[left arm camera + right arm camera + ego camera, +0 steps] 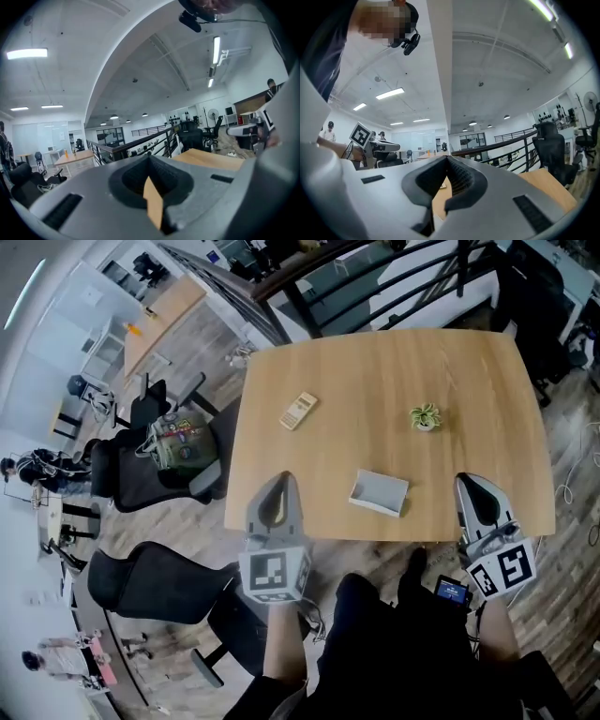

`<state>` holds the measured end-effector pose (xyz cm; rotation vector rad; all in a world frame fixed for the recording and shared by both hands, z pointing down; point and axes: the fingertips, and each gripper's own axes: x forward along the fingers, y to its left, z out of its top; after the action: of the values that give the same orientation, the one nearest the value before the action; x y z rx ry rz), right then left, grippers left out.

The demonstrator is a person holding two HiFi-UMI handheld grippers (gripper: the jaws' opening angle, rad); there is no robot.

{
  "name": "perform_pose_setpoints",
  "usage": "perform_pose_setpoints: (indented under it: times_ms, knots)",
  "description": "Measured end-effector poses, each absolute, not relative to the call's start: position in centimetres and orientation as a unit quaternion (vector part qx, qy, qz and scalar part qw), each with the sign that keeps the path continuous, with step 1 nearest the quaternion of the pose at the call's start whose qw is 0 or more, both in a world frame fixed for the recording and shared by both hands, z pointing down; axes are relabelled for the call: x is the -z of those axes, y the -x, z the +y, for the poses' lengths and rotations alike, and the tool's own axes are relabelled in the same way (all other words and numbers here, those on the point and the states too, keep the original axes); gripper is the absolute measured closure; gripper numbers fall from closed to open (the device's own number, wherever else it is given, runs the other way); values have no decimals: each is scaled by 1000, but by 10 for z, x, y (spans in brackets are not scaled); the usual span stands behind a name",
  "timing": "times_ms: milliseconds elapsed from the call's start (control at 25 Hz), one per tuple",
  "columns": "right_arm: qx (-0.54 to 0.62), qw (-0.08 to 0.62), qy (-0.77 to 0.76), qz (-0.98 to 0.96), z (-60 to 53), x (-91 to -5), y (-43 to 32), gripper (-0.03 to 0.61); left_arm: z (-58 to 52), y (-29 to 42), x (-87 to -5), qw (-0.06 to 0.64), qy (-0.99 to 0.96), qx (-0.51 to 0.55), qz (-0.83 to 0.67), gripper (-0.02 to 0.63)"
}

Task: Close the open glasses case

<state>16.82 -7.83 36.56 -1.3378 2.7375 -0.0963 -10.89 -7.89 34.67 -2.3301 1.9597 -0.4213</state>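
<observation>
Two hand-held grippers at the near edge of a light wooden table (375, 371) in the head view, both pointing toward the far side. Left hand-held gripper (284, 476) over the near-left corner, jaws drawn together to a point. Right hand-held gripper (466, 480) over the near-right corner, jaws likewise pressed together. Grey rectangular glasses case (379, 492) lying open on the table close to the near edge, between the two grippers and apart from both. Farther back, a small green potted plant (425, 416) to the right and a small cream rectangular device (298, 410) to the left, each well apart from the case. Black office chairs (141, 479) on the floor left of the table; a dark metal railing (375, 277) beyond the far edge.

Left gripper view: grey jaws meeting tip to tip at centre, nothing clamped, only a sliver of table wood showing through the hollow behind the tips. Table top (211, 159) stretching away to the right, railing (140, 143) behind it.

Right gripper view: jaws closed tip to tip and empty, table wood (543, 183) showing through the hollow and at the lower right. Black chair (551, 140) at the right, beyond the table.
</observation>
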Motion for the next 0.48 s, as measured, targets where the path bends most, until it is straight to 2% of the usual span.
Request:
perform_pose_setpoints:
  times_ms: [480]
  knots:
    - [31,48,467,883,-124,-363,-125,565,-123,154,-352,41,768,127,626,615]
